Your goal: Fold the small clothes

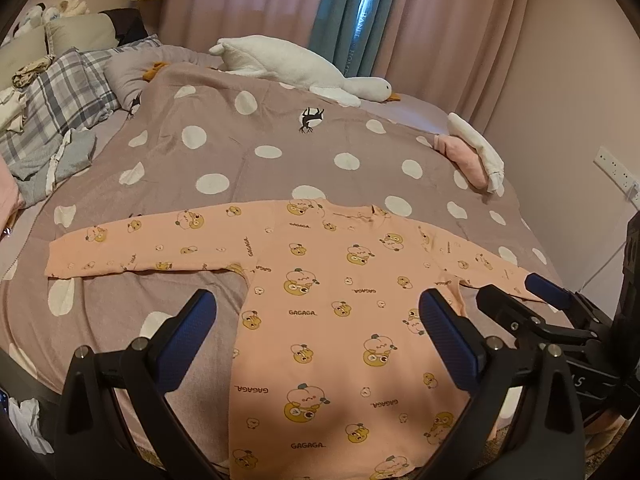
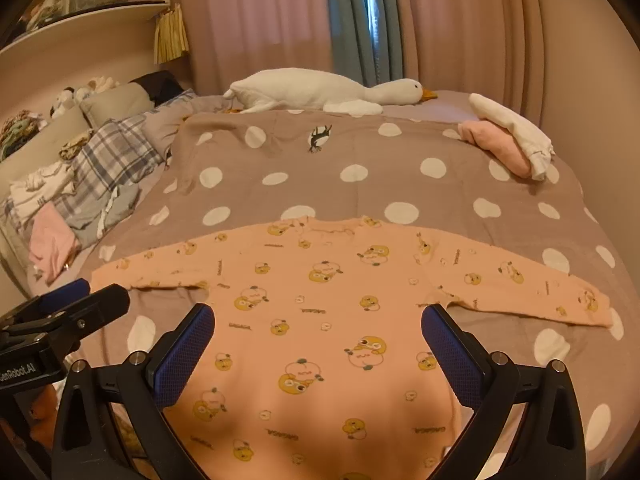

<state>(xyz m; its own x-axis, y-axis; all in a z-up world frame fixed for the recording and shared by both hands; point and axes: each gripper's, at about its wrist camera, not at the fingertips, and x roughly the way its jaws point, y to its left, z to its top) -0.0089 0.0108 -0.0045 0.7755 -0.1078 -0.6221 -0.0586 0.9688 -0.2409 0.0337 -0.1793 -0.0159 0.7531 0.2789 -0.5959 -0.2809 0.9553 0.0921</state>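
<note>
Peach cotton long-sleeved top (image 1: pixel 328 300) with cartoon prints lies flat, sleeves outstretched, on the dotted taupe blanket (image 1: pixel 280 148). I hold my left gripper (image 1: pixel 316 312) and right gripper (image 2: pixel 318 328) spread wide above it.

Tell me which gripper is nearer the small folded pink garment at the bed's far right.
Right. The right gripper hovers over the shirt's middle, on the folded pink garment side; the left gripper sits further left, beside it.

From my remote rig I count one peach long-sleeved cartoon-print top (image 1: pixel 320 280), one white plush goose (image 1: pixel 296 64), two black blue-padded grippers, one dotted mauve blanket (image 1: pixel 280 140), two folded garments (image 1: pixel 472 152).
</note>
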